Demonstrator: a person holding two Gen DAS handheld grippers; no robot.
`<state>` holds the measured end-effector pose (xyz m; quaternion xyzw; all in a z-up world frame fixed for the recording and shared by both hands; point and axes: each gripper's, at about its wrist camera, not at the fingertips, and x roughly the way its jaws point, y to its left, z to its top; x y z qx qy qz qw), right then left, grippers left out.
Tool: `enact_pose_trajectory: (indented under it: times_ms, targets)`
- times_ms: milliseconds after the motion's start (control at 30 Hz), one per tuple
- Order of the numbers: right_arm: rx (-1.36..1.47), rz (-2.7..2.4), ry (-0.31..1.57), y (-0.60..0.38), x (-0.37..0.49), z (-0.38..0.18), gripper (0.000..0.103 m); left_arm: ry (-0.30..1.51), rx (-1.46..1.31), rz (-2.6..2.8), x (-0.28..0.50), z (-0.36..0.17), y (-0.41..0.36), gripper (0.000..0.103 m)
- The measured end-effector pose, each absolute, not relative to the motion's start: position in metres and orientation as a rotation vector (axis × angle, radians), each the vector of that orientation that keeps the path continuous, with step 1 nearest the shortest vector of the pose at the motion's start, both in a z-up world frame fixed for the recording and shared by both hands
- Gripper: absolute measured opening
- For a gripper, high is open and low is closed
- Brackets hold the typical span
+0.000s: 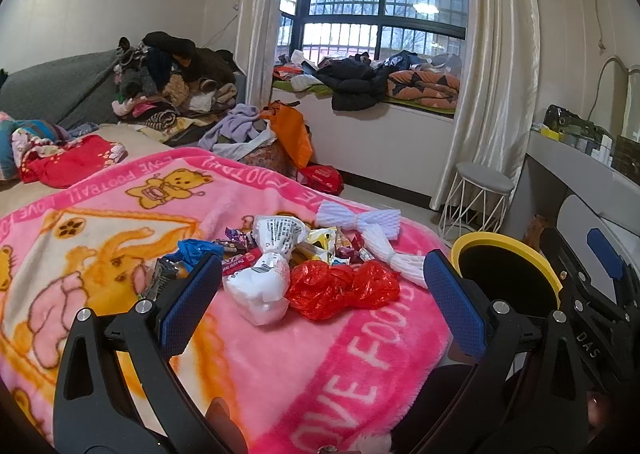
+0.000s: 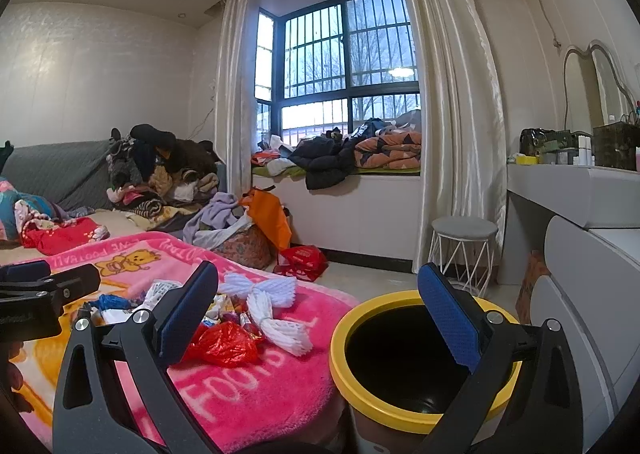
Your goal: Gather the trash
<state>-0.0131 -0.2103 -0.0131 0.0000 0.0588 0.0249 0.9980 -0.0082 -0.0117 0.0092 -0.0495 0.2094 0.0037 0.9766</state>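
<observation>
A pink blanket (image 1: 256, 338) printed with yellow bears and white lettering covered the bed; on it lay a crumpled red bag (image 1: 344, 288), a white wrapper (image 1: 264, 286) and white foam netting (image 1: 376, 234). The bin (image 2: 404, 410) had a yellow rim.

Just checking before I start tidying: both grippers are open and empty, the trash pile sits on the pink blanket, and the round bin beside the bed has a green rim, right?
Not quite: the round bin has a yellow rim, not green, as the right wrist view shows plainly. The rest holds: the left gripper and right gripper are open and empty, and the pile of crumpled wrappers and plastic bags sits on the pink fleece blanket.
</observation>
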Motion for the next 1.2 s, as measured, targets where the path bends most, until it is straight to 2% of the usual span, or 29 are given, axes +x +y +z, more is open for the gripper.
enact_pose_trajectory:
  times_ms: [400,1200]
  targets:
    - [-0.008,0.104,0.149,-0.203,-0.010,-0.021,0.097,0.475,-0.124,0.010,-0.004,0.004,-0.013,0.093]
    - [-0.081,0.353,0.262,-0.157,0.051,-0.010,0.097,0.534,-0.265,0.150,0.036,-0.013,0.074,0.093]
